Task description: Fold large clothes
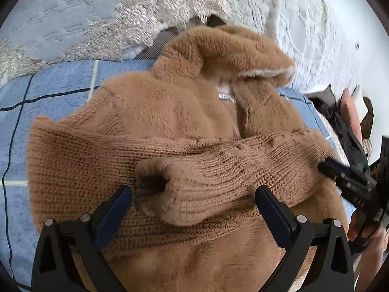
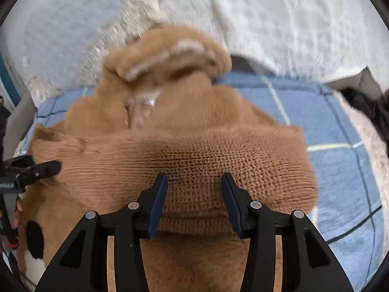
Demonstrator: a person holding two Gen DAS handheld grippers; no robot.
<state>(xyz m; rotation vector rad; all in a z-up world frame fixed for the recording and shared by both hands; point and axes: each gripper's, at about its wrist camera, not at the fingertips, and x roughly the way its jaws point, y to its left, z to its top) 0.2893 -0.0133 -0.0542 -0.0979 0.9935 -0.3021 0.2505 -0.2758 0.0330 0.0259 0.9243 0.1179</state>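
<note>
Item: tan hooded fleece jacket with ribbed knit sleeves [image 1: 184, 112], sleeves crossing sideways just ahead of my left tool [image 1: 193, 194], wide open, empty; my right tool [image 2: 194, 182] half-open, empty.

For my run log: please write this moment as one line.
stage: sleeves folded across coat | left tool: open over knit cuff | right tool: open above sleeve | surface: blue bedcover

Soft even daylight, no glare, left wrist view sharp, right wrist view motion-blurred toward the top, fisheye bending, dark vignetted corners.
</note>
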